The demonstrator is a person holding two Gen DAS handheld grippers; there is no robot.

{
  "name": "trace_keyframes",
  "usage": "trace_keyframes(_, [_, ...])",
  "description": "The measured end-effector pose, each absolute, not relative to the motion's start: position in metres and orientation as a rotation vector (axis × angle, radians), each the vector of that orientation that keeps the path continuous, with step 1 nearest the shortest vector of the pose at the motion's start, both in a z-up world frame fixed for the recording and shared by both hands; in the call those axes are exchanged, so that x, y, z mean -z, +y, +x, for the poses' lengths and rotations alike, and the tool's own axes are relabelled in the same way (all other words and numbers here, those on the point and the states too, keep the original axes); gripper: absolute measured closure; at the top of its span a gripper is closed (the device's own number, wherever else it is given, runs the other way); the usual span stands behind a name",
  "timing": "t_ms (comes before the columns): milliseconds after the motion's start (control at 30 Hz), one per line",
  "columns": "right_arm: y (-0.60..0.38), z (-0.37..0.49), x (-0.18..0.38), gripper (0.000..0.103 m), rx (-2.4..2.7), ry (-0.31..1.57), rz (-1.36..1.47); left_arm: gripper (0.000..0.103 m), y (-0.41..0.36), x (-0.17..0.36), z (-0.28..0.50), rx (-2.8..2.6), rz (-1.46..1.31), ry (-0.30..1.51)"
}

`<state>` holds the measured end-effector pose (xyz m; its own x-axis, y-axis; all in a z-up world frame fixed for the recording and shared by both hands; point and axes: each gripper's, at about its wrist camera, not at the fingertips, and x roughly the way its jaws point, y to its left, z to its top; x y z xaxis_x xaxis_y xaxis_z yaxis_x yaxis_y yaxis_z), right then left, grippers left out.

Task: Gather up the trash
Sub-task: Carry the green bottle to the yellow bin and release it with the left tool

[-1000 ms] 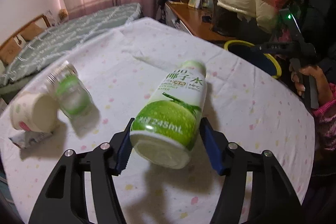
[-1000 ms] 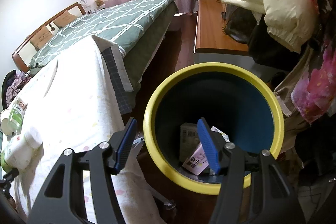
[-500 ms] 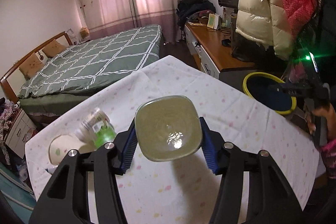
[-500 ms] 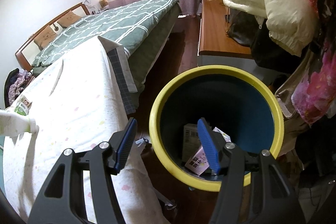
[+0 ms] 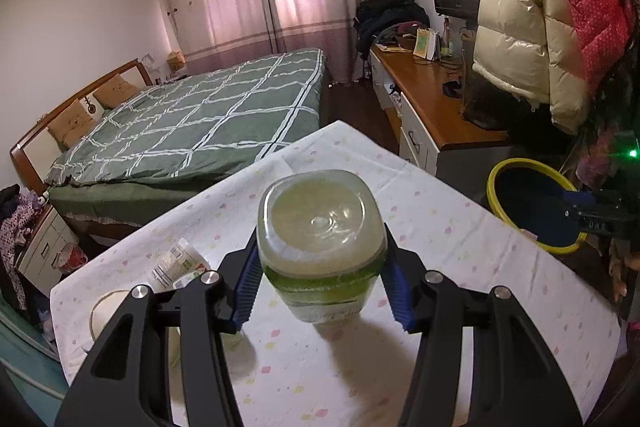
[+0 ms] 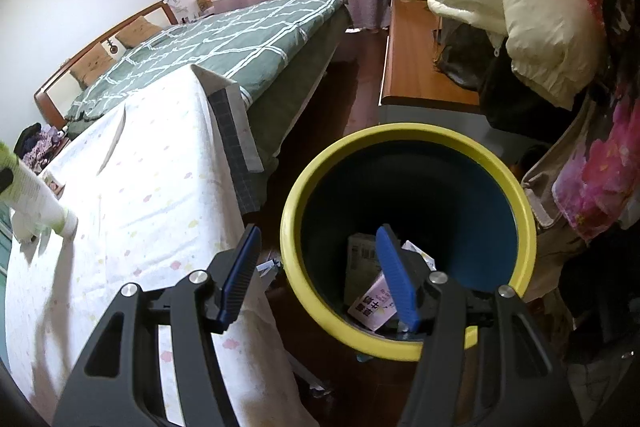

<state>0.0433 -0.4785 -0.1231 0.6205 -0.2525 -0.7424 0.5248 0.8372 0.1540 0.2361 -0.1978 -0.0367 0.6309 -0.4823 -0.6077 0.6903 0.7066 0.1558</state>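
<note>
My left gripper (image 5: 322,277) is shut on a green coconut-water bottle (image 5: 320,223), held above the table with its base toward the camera; the bottle also shows in the right wrist view (image 6: 38,199). A small clear bottle (image 5: 176,267) and a white cup (image 5: 106,311) lie on the table at the left, partly behind my left finger. The yellow-rimmed blue trash bin (image 5: 528,205) stands off the table's right side. My right gripper (image 6: 318,277) is open and empty over the bin's near rim (image 6: 296,255). Cartons (image 6: 374,301) lie inside the bin.
The table has a white dotted cloth (image 5: 440,227). A green checked bed (image 5: 200,123) is behind it, a wooden desk (image 5: 432,99) at the right, and coats (image 5: 540,7) hang above the bin.
My left gripper has lifted the coconut-water bottle off the table and tipped it so its base faces the camera. My right gripper has stayed over the bin.
</note>
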Motion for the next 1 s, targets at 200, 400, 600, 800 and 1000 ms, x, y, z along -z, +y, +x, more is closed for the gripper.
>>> trace_keyframes(200, [-0.480, 0.027, 0.113, 0.046, 0.466, 0.763, 0.348, 0.050, -0.222, 0.019, 0.217, 0.752, 0.400, 0.547])
trace_keyframes(400, [-0.492, 0.002, 0.103, 0.046, 0.496, 0.731, 0.353, 0.050, -0.277, 0.004, 0.190, 0.865, 0.389, 0.529])
trace_keyframes(600, [-0.505, -0.025, 0.100, 0.046, 0.529, 0.725, 0.347, 0.050, -0.352, -0.003, 0.161, 0.994, 0.387, 0.515])
trace_keyframes(800, [-0.523, -0.046, 0.111, 0.046, 0.556, 0.730, 0.388, 0.050, -0.432, 0.010, 0.138, 1.091, 0.378, 0.551])
trace_keyframes(1000, [-0.536, -0.062, 0.117, 0.046, 0.585, 0.725, 0.417, 0.046, -0.491, 0.047, 0.134, 1.138, 0.330, 0.670])
